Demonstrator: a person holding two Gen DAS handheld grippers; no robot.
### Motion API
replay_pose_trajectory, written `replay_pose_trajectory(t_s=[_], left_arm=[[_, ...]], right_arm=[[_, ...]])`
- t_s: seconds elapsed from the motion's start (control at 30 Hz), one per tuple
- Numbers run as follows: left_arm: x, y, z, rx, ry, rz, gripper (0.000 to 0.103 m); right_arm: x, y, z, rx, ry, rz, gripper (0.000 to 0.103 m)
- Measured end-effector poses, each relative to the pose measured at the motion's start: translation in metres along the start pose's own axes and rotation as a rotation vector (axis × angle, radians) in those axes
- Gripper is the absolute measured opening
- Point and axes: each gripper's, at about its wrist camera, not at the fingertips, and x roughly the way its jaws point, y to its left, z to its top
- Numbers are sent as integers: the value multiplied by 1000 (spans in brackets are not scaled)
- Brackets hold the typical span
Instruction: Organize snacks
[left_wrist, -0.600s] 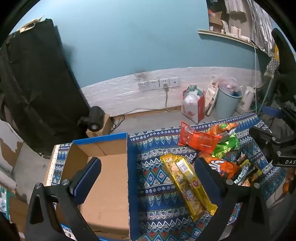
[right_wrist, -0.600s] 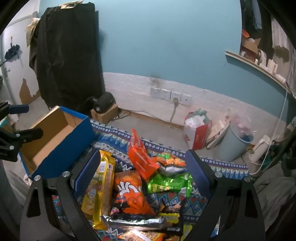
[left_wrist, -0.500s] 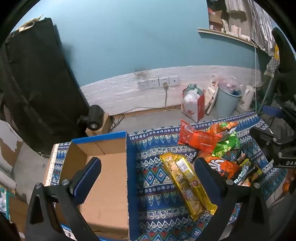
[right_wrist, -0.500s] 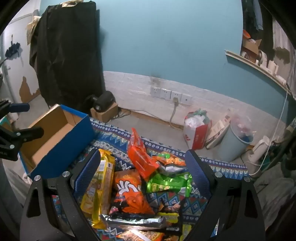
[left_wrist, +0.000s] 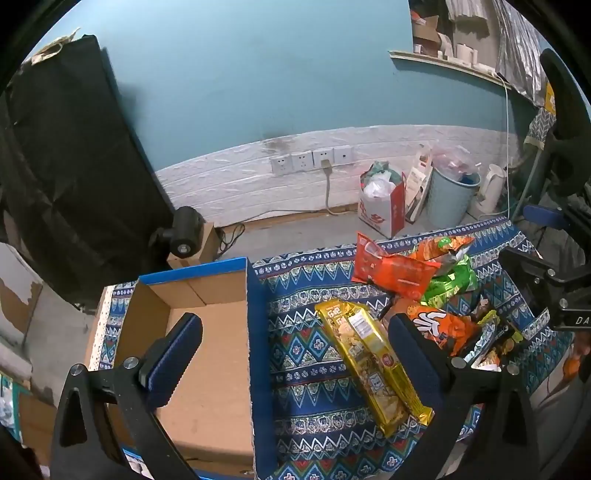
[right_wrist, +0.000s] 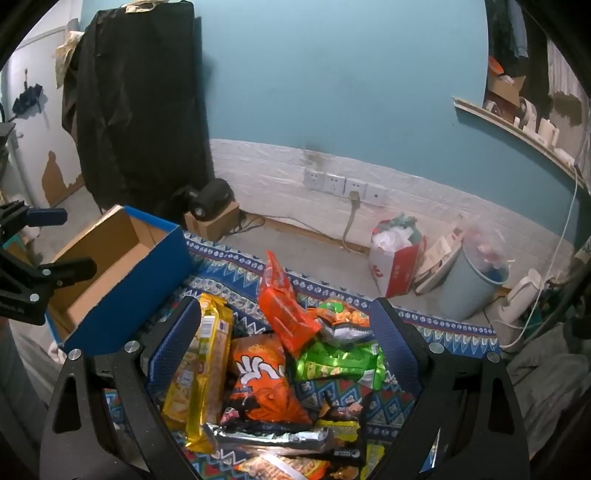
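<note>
Several snack packs lie on a blue patterned cloth (left_wrist: 306, 354): a long yellow pack (left_wrist: 369, 362) (right_wrist: 201, 373), an orange chip bag (right_wrist: 262, 380) (left_wrist: 443, 325), a red-orange bag (right_wrist: 284, 314) (left_wrist: 391, 273), a green bag (right_wrist: 340, 363) (left_wrist: 450, 282). An open blue cardboard box (left_wrist: 207, 354) (right_wrist: 122, 273), empty inside, stands left of them. My left gripper (left_wrist: 295, 336) is open, hovering over the box's right wall. My right gripper (right_wrist: 286, 328) is open above the snack pile. Each gripper shows at the edge of the other's view.
Behind the table are a teal wall with sockets (left_wrist: 312, 160), a red-and-white bag (left_wrist: 382, 208), a pale blue bin (left_wrist: 452, 197), a white kettle (right_wrist: 521, 302), and a small camera on a carton (left_wrist: 184, 236). A black cloth-covered shape (right_wrist: 136, 103) stands at left.
</note>
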Motion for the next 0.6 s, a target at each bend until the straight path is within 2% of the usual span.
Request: replay_pose_trajectory(t_s=[0.6], left_arm=[[3,2,-2,2,10,-6,102]], right_arm=[[0,-1,-1,5,5,-2,91]])
